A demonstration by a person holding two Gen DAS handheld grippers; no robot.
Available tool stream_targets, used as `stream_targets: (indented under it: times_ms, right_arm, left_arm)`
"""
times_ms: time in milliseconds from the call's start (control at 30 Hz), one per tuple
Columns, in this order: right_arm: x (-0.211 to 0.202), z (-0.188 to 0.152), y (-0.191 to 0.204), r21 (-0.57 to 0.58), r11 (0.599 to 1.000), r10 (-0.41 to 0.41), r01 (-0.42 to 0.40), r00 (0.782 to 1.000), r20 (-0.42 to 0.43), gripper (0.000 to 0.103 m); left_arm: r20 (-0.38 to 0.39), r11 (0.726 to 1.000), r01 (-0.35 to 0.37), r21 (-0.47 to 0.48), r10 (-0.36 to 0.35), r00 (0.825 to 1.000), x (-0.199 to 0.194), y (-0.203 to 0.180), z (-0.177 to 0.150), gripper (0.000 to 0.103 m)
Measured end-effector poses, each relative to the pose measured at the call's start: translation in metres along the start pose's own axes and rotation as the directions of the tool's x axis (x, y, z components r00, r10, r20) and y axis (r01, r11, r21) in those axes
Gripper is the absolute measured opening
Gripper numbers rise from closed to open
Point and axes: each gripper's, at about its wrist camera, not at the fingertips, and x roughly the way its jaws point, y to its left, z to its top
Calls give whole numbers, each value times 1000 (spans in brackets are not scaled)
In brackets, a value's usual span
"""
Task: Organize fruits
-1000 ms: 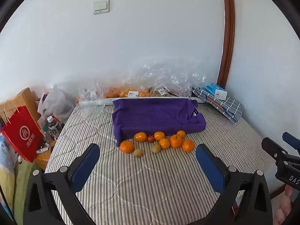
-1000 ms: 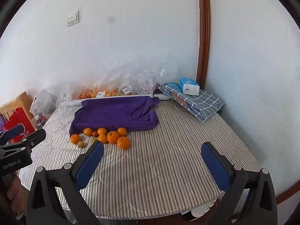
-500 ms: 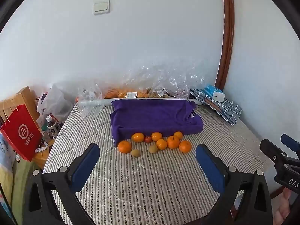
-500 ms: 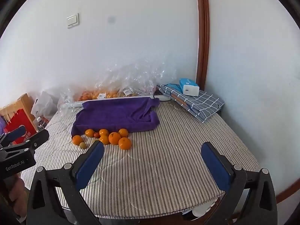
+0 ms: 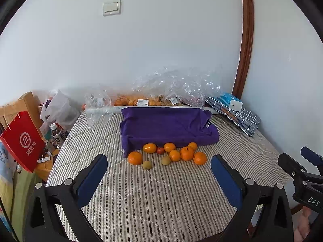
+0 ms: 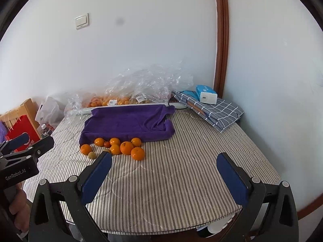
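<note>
Left view: the left tongs (image 5: 159, 159) hang released, their blue pads wide apart with nothing between them, over the near part of the striped table (image 5: 161, 205). Straight ahead of the tips, in the gap between the pads, lies the fruit in one loose cluster: seven oranges (image 5: 187, 153), one small red fruit (image 5: 160, 150) and two green-brown fruits (image 5: 147, 164), ten pieces in all. The two green-brown ones lie nearest the tongs. Just beyond the cluster is one purple cloth (image 5: 167, 125), its near edge touching the back row of oranges. Compared with a second ago the cluster and cloth sit in nearly the same place in the view, and the pads have the same spread. Right view: the right tongs (image 6: 164, 155) are also released and empty, above the table's near edge. The fruit lies ahead and off to the left of them, close to the tip of the left finger (image 6: 97, 177). Seven oranges, the red fruit and one green-brown fruit show clearly; the second green-brown one is half hidden behind that finger. The left tongs show at the far left edge, further into view than a second ago, while the fruit has drifted slightly rightward in the picture.
</note>
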Motion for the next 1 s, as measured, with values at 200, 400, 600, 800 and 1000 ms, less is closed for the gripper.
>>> stream_targets:
  times_ms: [200, 400, 600, 800, 1000]
  right_arm:
    - [0, -3, 1, 3, 1000, 4, -4, 1000, 3, 103]
    - [-1, -4, 1, 2, 1000, 7, -7, 1000, 7, 103]
    - [-2, -5, 2, 6, 1000, 11, -11, 1000, 8, 103]
    - [-3, -6, 3, 7, 1000, 15, -15, 1000, 11, 103]
    - [-4, -6, 4, 4, 1000, 16, -16, 1000, 15, 103]
  left_arm:
    - [1, 1000, -3, -1, 3, 1000, 0, 1, 0, 103]
    - [2, 1000, -2, -6, 2, 1000, -1, 2, -1, 103]
    - [3, 1000, 0, -8, 0, 1000, -1, 4, -1, 103]
    - [4, 1000, -2, -8, 2, 1000, -2, 5, -2, 103]
    - [5, 1000, -2, -8, 2, 1000, -2, 5, -2, 103]
